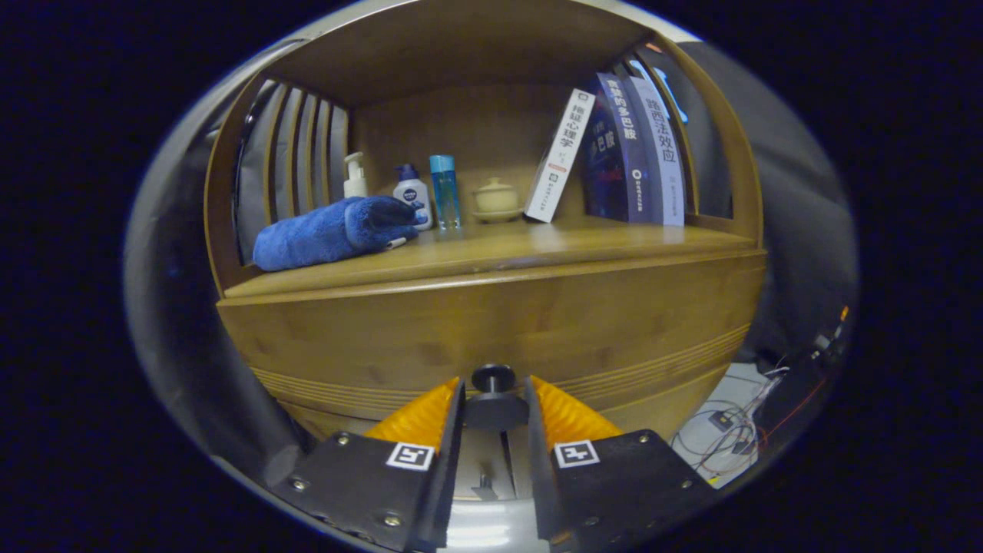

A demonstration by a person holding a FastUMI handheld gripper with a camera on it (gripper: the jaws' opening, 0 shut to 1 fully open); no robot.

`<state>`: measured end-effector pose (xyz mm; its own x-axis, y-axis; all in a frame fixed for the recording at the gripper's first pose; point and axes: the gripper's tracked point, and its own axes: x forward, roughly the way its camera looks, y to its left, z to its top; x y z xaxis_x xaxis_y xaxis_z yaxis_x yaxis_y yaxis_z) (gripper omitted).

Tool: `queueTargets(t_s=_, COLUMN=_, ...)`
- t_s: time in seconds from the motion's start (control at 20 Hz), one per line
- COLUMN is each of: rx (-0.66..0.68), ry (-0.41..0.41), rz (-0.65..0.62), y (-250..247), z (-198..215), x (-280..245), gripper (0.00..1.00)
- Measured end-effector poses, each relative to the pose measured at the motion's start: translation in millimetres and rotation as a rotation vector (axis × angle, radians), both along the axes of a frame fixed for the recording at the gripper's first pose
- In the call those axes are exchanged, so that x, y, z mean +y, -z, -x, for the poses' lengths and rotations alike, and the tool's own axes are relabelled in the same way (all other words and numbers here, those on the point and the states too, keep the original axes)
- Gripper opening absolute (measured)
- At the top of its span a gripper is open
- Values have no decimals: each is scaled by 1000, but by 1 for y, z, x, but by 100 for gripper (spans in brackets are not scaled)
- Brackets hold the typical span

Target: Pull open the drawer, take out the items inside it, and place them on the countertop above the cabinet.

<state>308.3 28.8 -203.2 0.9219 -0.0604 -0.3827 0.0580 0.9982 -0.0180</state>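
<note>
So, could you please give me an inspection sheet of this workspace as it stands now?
Surface: wooden countertop, partly occupied.
Job's things: drawer looks shut; knob between the fingers; contents hidden.
Clutter: blue towel, three bottles, lidded pot, leaning books.
Gripper: fingers either side of the knob; grip cannot be told.
Cables: wires on the floor beside the cabinet.
Surroundings: slatted side panels.
</note>
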Motion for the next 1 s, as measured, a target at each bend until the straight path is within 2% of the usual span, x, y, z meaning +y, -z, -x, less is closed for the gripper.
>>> queueTargets(t_s=0.05, rx=-6, ry=0, rz=-16, y=0, z=0, x=1, gripper=43)
queueTargets(t_s=0.1, rx=0, ry=-1, rz=-35, y=1, z=1, x=2, gripper=43)
queueTargets(t_s=0.15, rx=-7, ry=0, rz=-48, y=1, z=-1, x=2, gripper=37)
queueTargets(t_s=0.3, rx=-4, ry=3, rz=-47, y=1, z=3, x=1, gripper=37)
queueTargets(t_s=0.35, rx=-1, ry=6, rz=-52, y=1, z=3, x=1, gripper=30)
queueTargets(t_s=0.55, rx=2, ry=6, rz=-68, y=1, z=9, x=1, gripper=29)
queueTargets(t_s=1.0, rx=6, ry=21, rz=-86, y=-4, z=57, x=0, gripper=30)
